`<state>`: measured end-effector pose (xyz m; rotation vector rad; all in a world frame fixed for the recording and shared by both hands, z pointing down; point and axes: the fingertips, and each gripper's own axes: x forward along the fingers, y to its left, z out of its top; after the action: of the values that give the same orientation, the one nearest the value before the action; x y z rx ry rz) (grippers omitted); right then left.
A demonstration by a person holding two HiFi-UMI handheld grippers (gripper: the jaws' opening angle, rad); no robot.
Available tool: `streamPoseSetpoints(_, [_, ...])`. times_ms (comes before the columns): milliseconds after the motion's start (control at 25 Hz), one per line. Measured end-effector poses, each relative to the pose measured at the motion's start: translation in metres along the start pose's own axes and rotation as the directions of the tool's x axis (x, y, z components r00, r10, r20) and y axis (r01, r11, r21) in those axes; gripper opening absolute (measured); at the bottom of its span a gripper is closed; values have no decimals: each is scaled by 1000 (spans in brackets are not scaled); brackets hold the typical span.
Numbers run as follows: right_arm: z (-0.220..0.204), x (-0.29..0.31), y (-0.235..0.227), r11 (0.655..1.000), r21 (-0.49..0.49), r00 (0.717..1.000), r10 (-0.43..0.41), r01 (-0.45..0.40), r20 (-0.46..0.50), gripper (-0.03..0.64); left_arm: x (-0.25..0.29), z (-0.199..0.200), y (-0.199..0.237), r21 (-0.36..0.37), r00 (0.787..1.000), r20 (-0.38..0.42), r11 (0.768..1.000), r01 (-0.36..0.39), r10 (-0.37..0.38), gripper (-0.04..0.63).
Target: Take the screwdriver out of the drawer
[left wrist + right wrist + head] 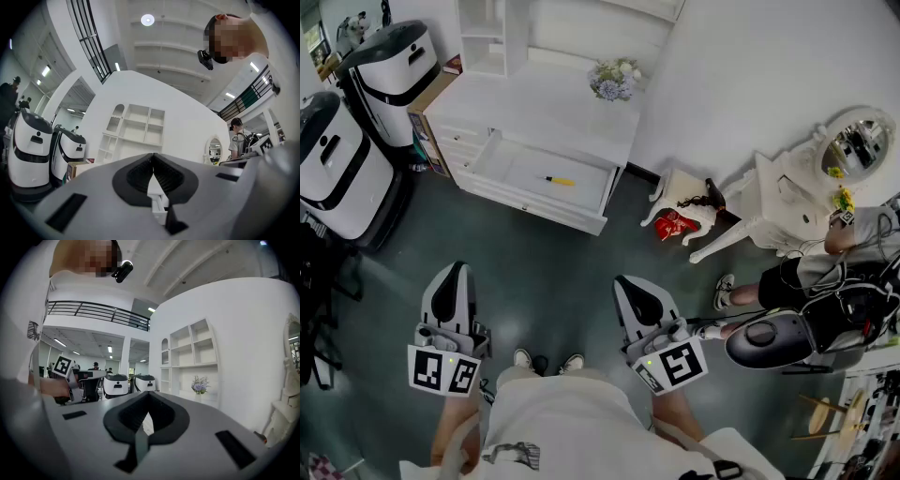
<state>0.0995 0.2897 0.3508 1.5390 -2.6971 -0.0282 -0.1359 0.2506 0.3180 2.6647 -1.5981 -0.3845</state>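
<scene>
A small screwdriver (559, 181) with a yellow handle lies inside the open white drawer (534, 178) of a white cabinet at the far side of the head view. My left gripper (451, 277) hovers well short of the drawer, above the dark floor, jaws shut and empty. To its right my right gripper (636, 289) is held at the same distance, also shut with nothing in it. In the left gripper view the jaw tips (153, 155) meet, with the drawer front glimpsed below them. The jaw tips in the right gripper view (149, 393) are closed too.
Two white service robots (356, 112) stand left of the cabinet. A vase of flowers (614, 80) sits on the cabinet top. A white dressing table with round mirror (853, 150), a stool with a red bag (675, 225) and a seated person (806, 272) are at right.
</scene>
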Motion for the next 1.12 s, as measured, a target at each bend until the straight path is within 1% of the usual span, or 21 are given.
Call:
streamPoseSetpoints(280, [-2, -9, 0, 999, -17, 999, 40, -40, -14, 8, -9, 0, -15, 6, 1000, -2, 1000, -31, 31, 15])
streamPoseSetpoints(400, [-10, -12, 2, 994, -25, 994, 101, -102, -42, 9, -14, 1, -18, 14, 999, 4, 998, -55, 54, 15])
streamPoseSetpoints(480, [-21, -12, 2, 986, -68, 986, 144, -149, -81, 9, -16, 1, -21, 23, 998, 7, 998, -66, 66, 15])
streamPoseSetpoints(560, [-29, -13, -2, 980, -118, 984, 148, -159, -102, 17, -19, 0, -25, 31, 997, 5, 996, -78, 78, 15])
streamPoseSetpoints(600, [-30, -14, -6, 980, -124, 984, 144, -157, -104, 84, -20, 0, -26, 34, 996, 2, 996, -85, 85, 15])
streamPoseSetpoints(640, [-30, -16, -11, 981, -122, 985, 141, -153, -102, 164, -21, 0, -27, 37, 996, 0, 995, -91, 91, 15])
streamPoseSetpoints(760, [-21, -20, -31, 987, -118, 993, 106, -112, -55, 262, -24, 0, -29, 38, 995, -2, 994, -104, 104, 15])
streamPoseSetpoints(800, [-16, -22, -38, 988, -124, 995, 91, -94, -30, 306, -25, 1, -30, 39, 994, -2, 993, -108, 108, 15])
streamPoseSetpoints(840, [-13, -24, -44, 988, -134, 997, 79, -80, -13, 365, -26, 2, -29, 41, 993, -1, 993, -114, 114, 15])
streamPoseSetpoints(880, [-11, -25, -48, 986, -146, 997, 74, -75, -9, 414, -27, 4, -28, 43, 993, 3, 992, -122, 121, 15])
streamPoseSetpoints(960, [-12, -25, -54, 983, -161, 996, 82, -85, -24, 430, -30, 13, -22, 51, 989, 19, 988, -147, 146, 15])
streamPoseSetpoints(1040, [-15, -26, -55, 982, -162, 995, 91, -97, -42, 433, -34, 22, -16, 62, 985, 36, 983, -172, 170, 15])
streamPoseSetpoints(1120, [-16, -26, -54, 982, -163, 995, 95, -101, -42, 432, -36, 26, -14, 76, 983, 46, 980, -182, 179, 15])
